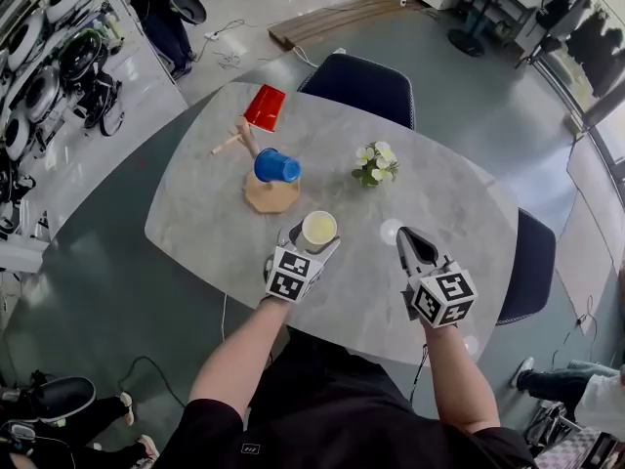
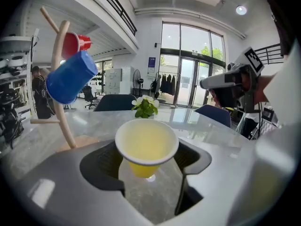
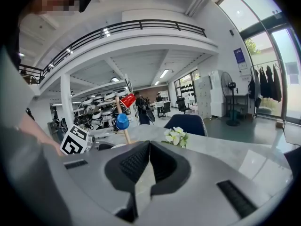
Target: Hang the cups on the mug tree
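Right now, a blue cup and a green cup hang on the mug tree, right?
Not quite: the left gripper view shows a red cup, not a green one, hanging with the blue cup on the mug tree.

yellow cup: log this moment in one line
left gripper: gripping yellow cup | right gripper: shut, empty | mug tree: blue cup, red cup hung

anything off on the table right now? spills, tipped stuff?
Nothing stands out. The blue cup and red cup hang on the mug tree. The yellow cup sits upright in the left gripper. No spill visible.
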### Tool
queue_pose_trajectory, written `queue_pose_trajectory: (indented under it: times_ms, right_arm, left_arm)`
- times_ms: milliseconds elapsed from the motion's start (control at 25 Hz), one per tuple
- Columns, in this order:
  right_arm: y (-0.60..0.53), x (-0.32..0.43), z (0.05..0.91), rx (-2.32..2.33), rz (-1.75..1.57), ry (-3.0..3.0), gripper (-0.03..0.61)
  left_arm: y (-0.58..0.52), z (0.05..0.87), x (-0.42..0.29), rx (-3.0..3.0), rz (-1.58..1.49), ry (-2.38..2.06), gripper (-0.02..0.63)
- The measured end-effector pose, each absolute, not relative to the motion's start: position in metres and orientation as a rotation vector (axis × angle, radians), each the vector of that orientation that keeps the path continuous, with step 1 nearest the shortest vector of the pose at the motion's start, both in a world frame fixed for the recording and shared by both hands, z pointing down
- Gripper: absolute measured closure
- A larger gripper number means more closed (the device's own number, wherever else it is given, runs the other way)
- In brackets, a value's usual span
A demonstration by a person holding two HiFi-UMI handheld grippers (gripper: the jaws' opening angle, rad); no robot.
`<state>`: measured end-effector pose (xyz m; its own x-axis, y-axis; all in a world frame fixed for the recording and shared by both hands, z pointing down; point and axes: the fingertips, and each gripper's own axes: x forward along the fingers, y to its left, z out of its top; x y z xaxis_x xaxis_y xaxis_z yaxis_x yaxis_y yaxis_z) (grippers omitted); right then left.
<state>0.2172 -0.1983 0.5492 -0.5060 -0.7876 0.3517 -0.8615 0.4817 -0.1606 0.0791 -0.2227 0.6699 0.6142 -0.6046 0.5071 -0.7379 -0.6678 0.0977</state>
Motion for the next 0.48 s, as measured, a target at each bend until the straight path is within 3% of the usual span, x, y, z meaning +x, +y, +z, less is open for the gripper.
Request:
queue_pose_trajectory:
  times_ms: [480]
  right_arm:
    - [-0.195,0.196,0.502,1.364,0.435,-2.649,0.565]
  left_arm:
    - [-0.205,0.585,0.053,2.554,0.637,-1.217,0.276]
